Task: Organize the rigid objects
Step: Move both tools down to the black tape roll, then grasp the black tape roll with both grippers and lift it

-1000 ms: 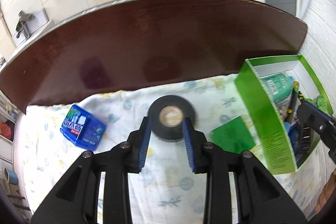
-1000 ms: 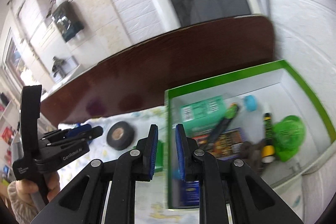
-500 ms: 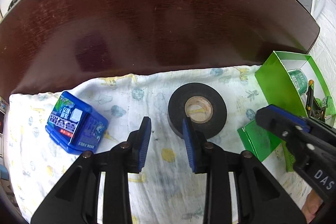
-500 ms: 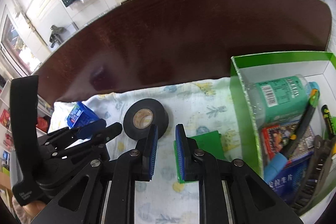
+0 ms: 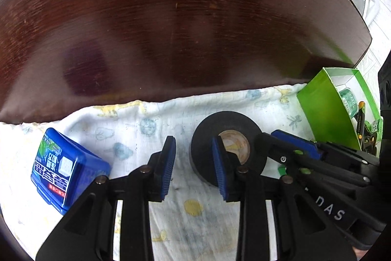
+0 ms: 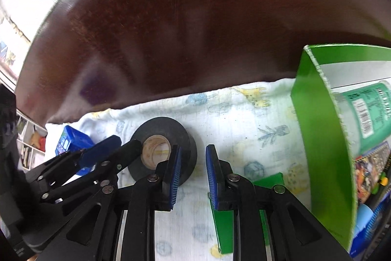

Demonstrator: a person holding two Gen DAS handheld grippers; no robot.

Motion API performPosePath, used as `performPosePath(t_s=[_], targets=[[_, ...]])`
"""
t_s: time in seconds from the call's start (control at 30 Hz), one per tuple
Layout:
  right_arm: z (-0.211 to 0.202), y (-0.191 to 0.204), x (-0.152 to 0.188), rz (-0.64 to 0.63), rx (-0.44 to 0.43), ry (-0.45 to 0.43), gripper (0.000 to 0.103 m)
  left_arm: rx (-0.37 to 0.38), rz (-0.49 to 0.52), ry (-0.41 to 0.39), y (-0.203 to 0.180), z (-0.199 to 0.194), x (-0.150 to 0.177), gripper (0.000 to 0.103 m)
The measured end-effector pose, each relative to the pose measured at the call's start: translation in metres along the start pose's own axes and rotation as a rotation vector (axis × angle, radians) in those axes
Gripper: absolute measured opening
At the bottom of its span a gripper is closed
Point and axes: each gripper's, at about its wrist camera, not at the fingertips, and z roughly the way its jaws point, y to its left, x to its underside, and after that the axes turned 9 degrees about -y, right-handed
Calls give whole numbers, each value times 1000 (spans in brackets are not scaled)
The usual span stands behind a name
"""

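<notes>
Both my grippers are crowding the black roll of electrical tape (image 5: 227, 151) lying flat on the white printed cloth (image 5: 195, 231). Left gripper (image 5: 194, 168) and right gripper (image 6: 193, 173) each gape slightly, empty. Risk: they collide, or shove the roll away from the green cardboard box (image 6: 320, 129).

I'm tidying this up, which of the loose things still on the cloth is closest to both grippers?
The black tape roll: it lies flat just ahead of both sets of jaws, while the blue box sits apart at the cloth's far left.
</notes>
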Motion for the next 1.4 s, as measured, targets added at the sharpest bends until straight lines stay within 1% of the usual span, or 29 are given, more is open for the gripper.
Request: performPosePath(t_s=[0.1, 0.13, 0.23, 0.27, 0.3, 0.37, 0.53, 0.63, 0.7, 0.77, 0.87, 0.97, 1.03, 1.2, 1.4], targets=[[1, -1, -1, -8, -12, 3, 20, 21, -5, 1, 2, -1, 1, 28], [1, 0, 0, -8, -13, 1, 20, 35, -5, 5, 3, -1, 3, 27], [1, -1, 0, -5, -41, 13, 20, 64, 0, 12, 4, 0, 6, 26], [1, -1, 0, -8, -46, 14, 20, 73, -12, 20, 5, 2, 7, 26], [1, -1, 0, -7, -51, 15, 20, 87, -33, 30, 7, 4, 7, 24], [3, -3, 0, 15, -81, 30, 19, 82, -45, 28, 6, 3, 8, 24], [4, -7, 2, 65, -71, 28, 19, 74, -32, 31, 5, 2, 9, 25], [7, -10, 0, 103, -82, 43, 19, 76, -50, 35, 11, 0, 8, 25], [9, -9, -1, 103, -86, 50, 19, 84, -72, 38, 14, 0, 8, 25], [12, -11, -2, 126, -110, 63, 19, 79, -83, 32, 16, -1, 9, 24], [11, -6, -1, 114, -103, 68, 20, 66, -73, 19, 16, -7, 12, 23], [9, -2, 2, 102, -118, 71, 20, 38, -40, -3, 14, -17, 15, 22], [6, 0, 3, 100, -127, 63, 19, 29, -38, -16, 15, -25, 15, 22], [-14, 6, 0, 71, -141, 8, 19, 30, -29, -56, 15, -48, 11, 22], [-44, 6, -4, 67, -155, -71, 19, 32, 18, -115, -8, -81, 5, 22]])
